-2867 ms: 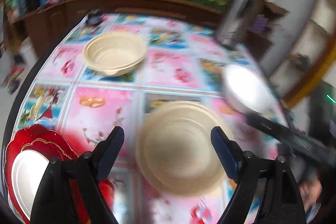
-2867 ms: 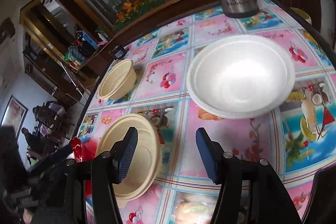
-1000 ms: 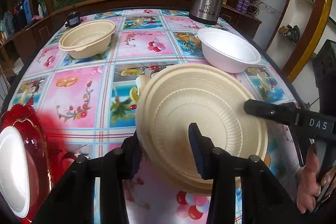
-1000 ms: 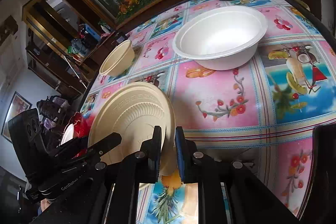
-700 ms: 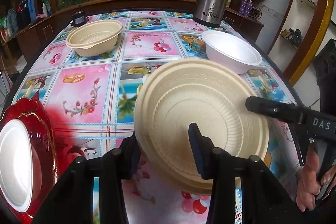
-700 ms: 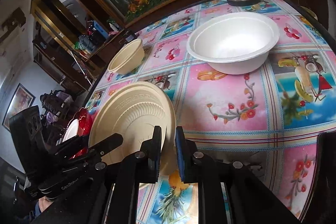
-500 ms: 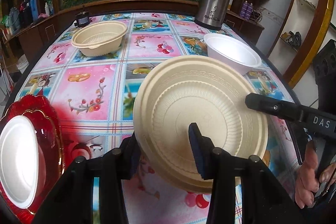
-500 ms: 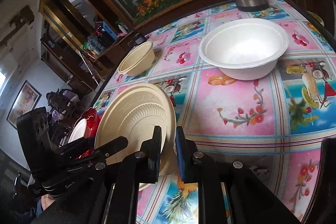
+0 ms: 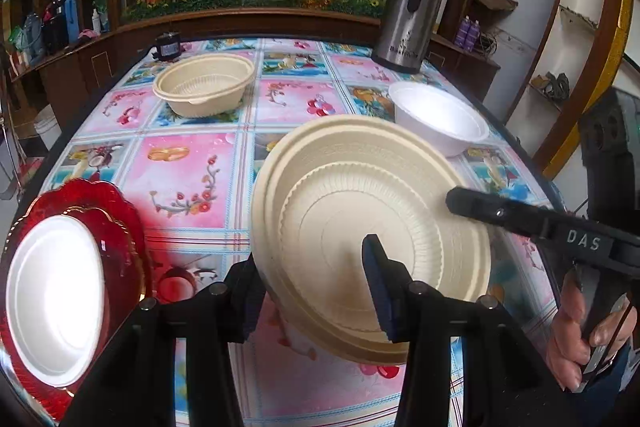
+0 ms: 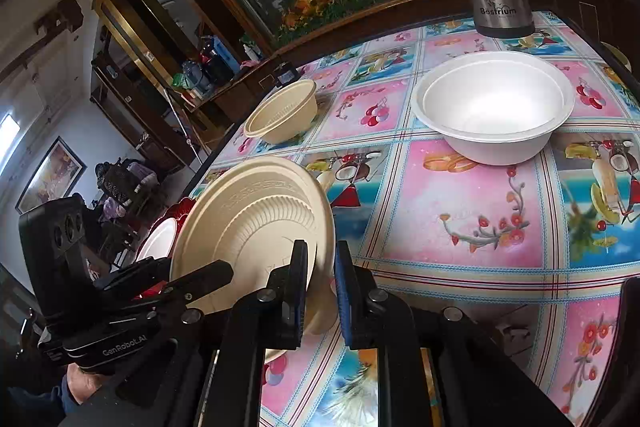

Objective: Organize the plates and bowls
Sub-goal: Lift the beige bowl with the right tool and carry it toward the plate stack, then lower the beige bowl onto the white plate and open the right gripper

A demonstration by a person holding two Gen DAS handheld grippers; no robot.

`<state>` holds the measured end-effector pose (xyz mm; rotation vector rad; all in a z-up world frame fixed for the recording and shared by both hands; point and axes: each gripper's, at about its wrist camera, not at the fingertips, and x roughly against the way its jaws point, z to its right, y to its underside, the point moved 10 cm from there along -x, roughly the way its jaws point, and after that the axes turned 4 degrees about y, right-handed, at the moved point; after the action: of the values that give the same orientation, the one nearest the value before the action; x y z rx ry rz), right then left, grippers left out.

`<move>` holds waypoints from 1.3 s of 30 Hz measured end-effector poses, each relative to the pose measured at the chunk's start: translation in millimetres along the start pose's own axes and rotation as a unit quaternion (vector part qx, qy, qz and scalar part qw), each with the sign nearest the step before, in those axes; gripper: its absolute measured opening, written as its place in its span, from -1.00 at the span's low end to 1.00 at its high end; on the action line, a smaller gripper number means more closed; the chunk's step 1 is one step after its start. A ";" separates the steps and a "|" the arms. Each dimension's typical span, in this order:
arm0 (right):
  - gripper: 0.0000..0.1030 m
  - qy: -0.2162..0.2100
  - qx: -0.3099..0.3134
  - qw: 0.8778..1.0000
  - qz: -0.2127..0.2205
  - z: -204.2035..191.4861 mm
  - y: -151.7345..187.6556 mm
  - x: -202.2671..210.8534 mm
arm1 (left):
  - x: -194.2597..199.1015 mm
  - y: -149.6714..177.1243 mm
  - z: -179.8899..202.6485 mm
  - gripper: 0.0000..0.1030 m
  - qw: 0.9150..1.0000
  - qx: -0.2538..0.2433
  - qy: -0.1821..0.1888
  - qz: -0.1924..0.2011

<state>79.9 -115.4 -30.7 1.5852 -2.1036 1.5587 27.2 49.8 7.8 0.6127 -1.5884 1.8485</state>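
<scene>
A cream plate is held tilted above the table by both grippers. My left gripper is shut on its near rim. My right gripper is shut on the plate's right rim; it also shows in the left wrist view. A cream bowl stands at the far left, also in the right wrist view. A white bowl stands at the right, also in the right wrist view. A white plate lies on a red plate at the near left.
A steel thermos jug stands at the table's far right corner. A small dark object sits at the far left edge. The table has a colourful patterned cloth. A wooden planter ledge runs behind it.
Both grippers closed on the cream plate's rim and lifted it off the table, tilting it up. It has risen a little more over the last second.
</scene>
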 end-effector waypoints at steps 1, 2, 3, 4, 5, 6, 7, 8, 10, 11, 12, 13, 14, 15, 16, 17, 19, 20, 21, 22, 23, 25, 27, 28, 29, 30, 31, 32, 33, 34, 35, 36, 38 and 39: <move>-0.71 -0.001 -0.003 1.000 -0.001 -2.2 0.0 -0.3 | 2.6 -1.5 -1.1 -0.08 1.000 0.001 0.001 0.003; -0.71 -0.003 -0.004 1.000 -0.002 -5.1 -0.3 -0.3 | 5.4 -3.0 -2.7 -0.08 1.000 0.003 0.000 0.007; -0.71 -0.005 -0.004 1.000 -0.002 -8.9 -0.2 0.0 | 9.6 -4.4 -5.1 -0.08 1.000 0.004 -0.002 0.012; -0.71 -0.006 -0.003 1.000 -0.001 -13.6 -1.1 0.7 | 11.8 -4.9 -6.2 -0.07 1.000 0.004 -0.004 0.014; -0.71 -0.004 -0.003 1.000 -0.001 -16.6 -1.6 0.9 | 14.5 -5.7 -8.3 -0.07 1.000 0.004 -0.007 0.017; -0.71 -0.002 -0.002 1.000 -0.001 -20.5 -2.2 0.6 | 17.6 -6.2 -11.0 -0.07 1.000 0.005 -0.009 0.021; -0.71 -0.001 0.000 1.000 -0.002 -24.9 -2.9 -0.4 | 21.5 -6.9 -15.0 -0.07 1.000 0.009 -0.010 0.025; -0.71 -0.001 0.001 1.000 -0.003 -28.5 -3.7 -1.7 | 25.1 -7.3 -18.8 -0.07 0.999 0.013 -0.011 0.028; -0.70 -0.005 0.005 1.000 -0.009 -39.1 -5.3 -6.0 | 32.9 -8.2 -28.1 -0.07 0.999 0.021 -0.011 0.035; -0.70 -0.007 0.007 1.000 -0.012 -44.1 -5.8 -8.1 | 36.3 -8.7 -31.7 -0.07 0.999 0.025 -0.012 0.037; -0.70 -0.008 0.008 1.000 -0.013 -48.3 -6.1 -9.7 | 41.4 -9.2 -37.2 -0.07 0.999 0.029 -0.014 0.041; -0.70 -0.009 0.011 1.000 -0.017 -54.8 -6.9 -12.7 | 45.5 -9.6 -41.3 -0.07 0.998 0.031 -0.016 0.044; -0.70 -0.010 0.013 1.000 -0.020 -59.7 -7.1 -15.0 | 49.3 -10.0 -45.3 -0.07 0.998 0.034 -0.018 0.048; -0.70 -0.011 0.015 1.000 -0.022 -64.9 -6.7 -16.7 | 53.7 -9.9 -49.7 -0.07 0.998 0.037 -0.020 0.051; -0.70 -0.012 0.018 0.999 -0.026 -71.6 -6.7 -19.5 | 58.5 -9.5 -55.1 -0.07 0.997 0.040 -0.022 0.054; -0.70 -0.013 0.020 0.999 -0.029 -76.9 -7.2 -22.2 | 63.3 -9.0 -60.6 -0.07 0.997 0.044 -0.025 0.057; -0.70 -0.018 0.026 0.999 -0.035 -89.4 -7.6 -28.1 | 72.4 -6.4 -72.0 -0.07 0.996 0.052 -0.031 0.062; -0.70 -0.022 0.029 0.999 -0.039 -96.6 -7.2 -31.8 | 76.6 -5.1 -77.8 -0.07 0.996 0.055 -0.034 0.064; -0.70 -0.024 0.030 0.998 -0.042 -102.0 -6.5 -34.4 | 79.3 -4.4 -82.5 -0.07 0.995 0.059 -0.037 0.065; -0.70 -0.028 0.032 0.998 -0.047 -109.3 -6.2 -38.3 | 84.5 -2.4 -90.2 -0.07 0.995 0.064 -0.042 0.068; -0.70 -0.033 0.034 0.998 -0.051 -116.1 -6.3 -41.8 | 89.8 -0.5 -98.1 -0.07 0.994 0.070 -0.048 0.070; -0.70 -0.041 0.037 0.997 -0.060 -132.2 -4.9 -49.6 | 97.1 1.9 -110.2 -0.07 0.993 0.078 -0.056 0.075; -0.70 -0.047 0.044 0.996 -0.067 -147.9 -4.3 -57.4 | 105.0 6.1 -127.0 -0.07 0.991 0.093 -0.064 0.079; -0.70 -0.050 0.049 0.995 -0.070 -156.6 -3.8 -61.8 | 107.5 7.5 -132.7 -0.07 0.990 0.098 -0.067 0.080; -0.70 -0.052 0.055 0.994 -0.073 -165.3 -2.5 -66.7 | 110.8 9.4 -139.7 -0.07 0.989 0.104 -0.070 0.081; -0.70 -0.054 0.060 0.994 -0.076 -172.6 -1.2 -71.8 | 113.9 12.2 -148.8 -0.07 0.987 0.111 -0.076 0.082; -0.70 -0.055 0.063 0.993 -0.080 -177.4 0.0 -75.9 | 115.3 14.1 -154.2 -0.07 0.987 0.115 -0.080 0.082; -0.70 -0.056 0.065 0.993 -0.085 -183.6 2.5 -81.7 | 116.7 16.8 -161.8 -0.07 0.985 0.122 -0.085 0.083; -0.70 -0.058 0.066 0.992 -0.090 -188.6 4.3 -87.1 | 116.9 18.7 -166.0 -0.07 0.985 0.126 -0.088 0.082; -0.70 -0.058 0.069 0.991 -0.095 -193.7 5.3 -94.8 | 117.1 21.0 -173.0 -0.07 0.984 0.133 -0.090 0.082; -0.70 -0.057 0.071 0.991 -0.097 -196.6 6.2 -98.9 | 117.0 22.6 -178.5 -0.07 0.983 0.139 -0.091 0.082; -0.70 -0.056 0.073 0.991 -0.098 -200.6 7.4 -104.0 | 117.6 25.0 -185.3 -0.07 0.982 0.145 -0.094 0.082; -0.70 -0.053 0.078 0.990 -0.104 -208.2 10.5 -114.1 | 115.8 28.9 -194.9 -0.07 0.980 0.154 -0.098 0.080; -0.70 -0.051 0.081 0.990 -0.106 -211.1 11.7 -119.1 | 115.4 30.8 -198.7 -0.07 0.979 0.159 -0.097 0.080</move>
<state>26.5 120.1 -6.6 1.9094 -1.8205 1.6425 -66.3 260.5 32.9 0.8508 -1.5096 2.2470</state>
